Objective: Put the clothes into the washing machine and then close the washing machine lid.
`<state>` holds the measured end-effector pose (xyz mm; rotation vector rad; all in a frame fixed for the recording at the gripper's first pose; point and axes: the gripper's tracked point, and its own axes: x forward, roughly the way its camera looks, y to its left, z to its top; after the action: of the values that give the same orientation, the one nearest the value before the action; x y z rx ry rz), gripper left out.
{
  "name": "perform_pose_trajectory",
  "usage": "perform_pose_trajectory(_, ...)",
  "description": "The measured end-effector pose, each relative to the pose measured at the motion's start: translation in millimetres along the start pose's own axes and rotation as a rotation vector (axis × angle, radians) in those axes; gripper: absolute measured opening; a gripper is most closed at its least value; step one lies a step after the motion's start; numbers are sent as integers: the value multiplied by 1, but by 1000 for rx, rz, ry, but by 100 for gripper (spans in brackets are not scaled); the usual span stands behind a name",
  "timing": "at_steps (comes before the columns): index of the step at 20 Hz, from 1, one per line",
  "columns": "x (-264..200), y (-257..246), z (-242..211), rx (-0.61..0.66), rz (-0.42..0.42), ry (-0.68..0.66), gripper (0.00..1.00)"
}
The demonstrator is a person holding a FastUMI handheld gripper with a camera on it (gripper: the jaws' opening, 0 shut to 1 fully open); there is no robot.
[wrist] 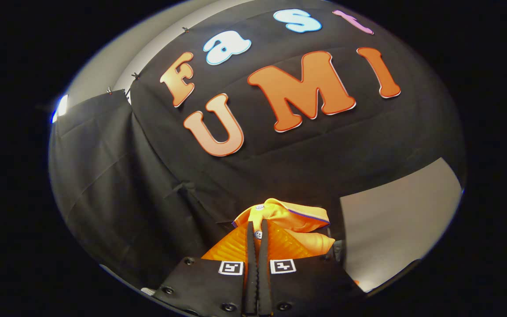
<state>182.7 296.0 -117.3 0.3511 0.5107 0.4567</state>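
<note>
An orange garment [288, 222] with a collar, a dark trim line and small buttons hangs bunched at my fingertips, lifted up in front of the black cloth wall. My gripper [257, 231] is shut on it: the two fingers stand pressed together with a fold of the orange cloth pinched between them near a button. The rest of the garment spills to both sides of the fingers and beyond them.
The black cloth wall [156, 189] stands close ahead and wraps around to the left. A pale grey surface [394, 229] lies to the right of the garment. A bright lamp [61, 107] glows high on the left.
</note>
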Motion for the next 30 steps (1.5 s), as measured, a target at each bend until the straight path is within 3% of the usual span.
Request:
perform_pose_trajectory(10,98,24,-108,-17,32,200,9)
perform_pose_trajectory(20,194,-30,-218,-4,-71,355,9)
perform_pose_trajectory(30,233,-84,-325,-28,-203,522,9)
